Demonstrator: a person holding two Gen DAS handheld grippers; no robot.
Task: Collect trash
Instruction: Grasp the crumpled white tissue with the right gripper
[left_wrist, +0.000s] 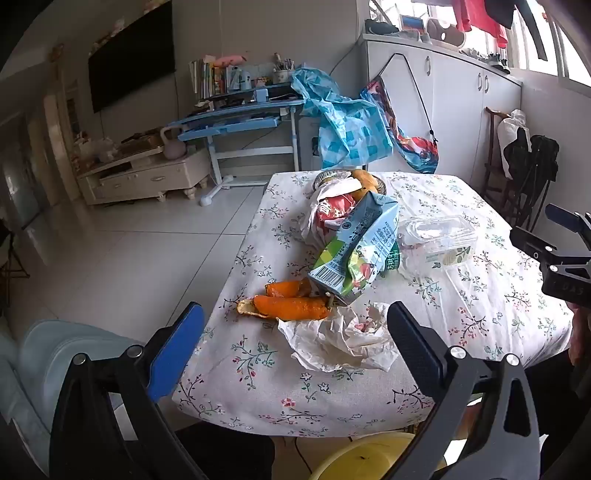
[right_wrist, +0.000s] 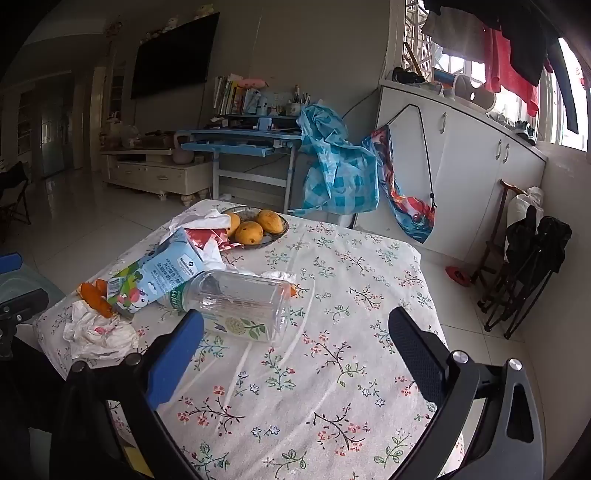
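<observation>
Collection not yet begun. Left claw (left_wrist: 295, 343) and right claw (right_wrist: 295, 354): spread wide, empty. Crumpled tissue (left_wrist: 340, 339) at twelve o'clock of left claw; likely first pick, calling for descent and closure.

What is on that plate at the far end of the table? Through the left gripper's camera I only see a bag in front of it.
Observer: Three yellow-orange fruits lie on the plate, all whole and unpeeled.
Operator: And behind the clear bottle, is there more rubbish?
Observer: Yes, a small crumpled tissue lies on the cloth just beyond it.
Operator: Has anything ended up on the floor?
Observer: A small red thing lies on the tiles to the right of the table, near the cupboards. I cannot tell what it is.
</observation>
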